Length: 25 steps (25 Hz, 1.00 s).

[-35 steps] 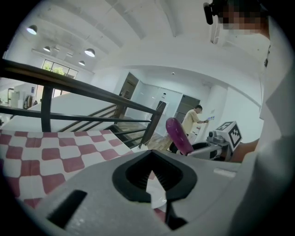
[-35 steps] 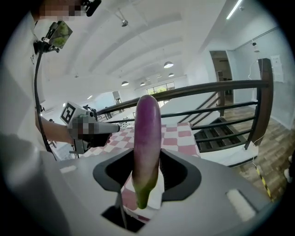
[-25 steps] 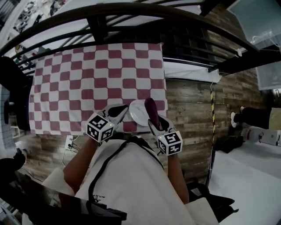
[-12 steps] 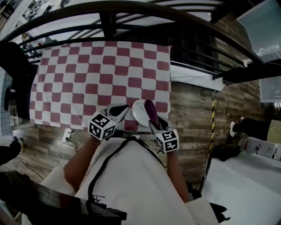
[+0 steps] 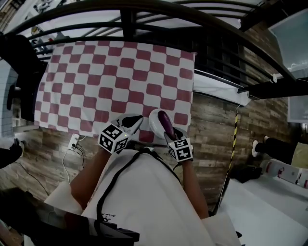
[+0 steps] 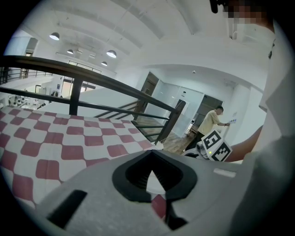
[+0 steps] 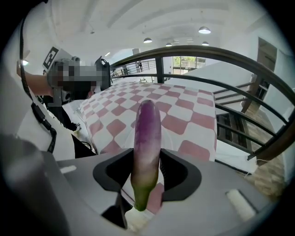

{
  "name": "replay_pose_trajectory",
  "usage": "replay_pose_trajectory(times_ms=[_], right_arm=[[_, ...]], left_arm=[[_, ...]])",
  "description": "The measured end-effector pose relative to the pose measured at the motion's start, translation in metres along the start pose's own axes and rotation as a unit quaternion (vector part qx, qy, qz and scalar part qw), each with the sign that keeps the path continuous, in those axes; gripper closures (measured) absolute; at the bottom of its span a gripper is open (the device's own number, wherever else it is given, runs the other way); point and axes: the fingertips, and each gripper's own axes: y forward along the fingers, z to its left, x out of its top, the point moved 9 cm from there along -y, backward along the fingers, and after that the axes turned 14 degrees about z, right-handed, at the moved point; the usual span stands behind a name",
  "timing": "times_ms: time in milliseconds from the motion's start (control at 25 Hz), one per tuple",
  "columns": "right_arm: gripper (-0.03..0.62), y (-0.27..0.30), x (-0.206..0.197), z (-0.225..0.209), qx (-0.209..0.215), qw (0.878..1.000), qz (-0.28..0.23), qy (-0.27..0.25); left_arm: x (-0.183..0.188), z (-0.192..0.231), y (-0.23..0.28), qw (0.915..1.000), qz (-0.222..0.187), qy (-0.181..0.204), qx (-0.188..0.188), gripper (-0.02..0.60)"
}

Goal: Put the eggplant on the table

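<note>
The right claw (image 7: 146,154) gripped the eggplant (image 7: 146,133) crosswise near its green stem end. Both jaws pressed on its sides, and the purple body stuck out beyond them towards the far side. From the head view this claw (image 5: 167,131) was tilted downward at the near right corner of the counter (image 5: 57,122). The eggplant (image 5: 164,120) lay in line over a white plate (image 5: 153,126) that sat close to the near edge. No view showed whether the eggplant touched the plate. A red-and-white checkered cloth (image 5: 110,81) covered the counter from the near edge to the far one. The left claw (image 5: 136,120) sat just left of the plate over the near edge of the cloth. In its own view the left claw (image 6: 150,154) had its jaw tips drawn together to a point with nothing between them, and only cloth and a bit of plate showed through the gap behind the tips. A dark railing (image 5: 144,9) curved past the far side of the counter, and a wood-plank floor (image 5: 211,115) lay to the right.
</note>
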Motion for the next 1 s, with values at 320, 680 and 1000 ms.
replay_pose_trajectory(times_ms=[320,680,1000], right_arm=[[0.410,0.021,0.005,-0.002,0.001,0.998,0.055,-0.023],[0.410,0.034,0.017,-0.003,-0.005,0.995,0.086,-0.051],[0.410,0.042,0.018,-0.002,-0.022,0.991,0.120,-0.055]], left_arm=[[-0.009,0.003,-0.012,0.9994,-0.007,-0.022,0.023,0.578],[-0.016,0.006,-0.021,0.9984,-0.015,-0.037,0.041,0.578],[-0.023,0.010,-0.027,0.9980,-0.016,-0.042,0.045,0.578]])
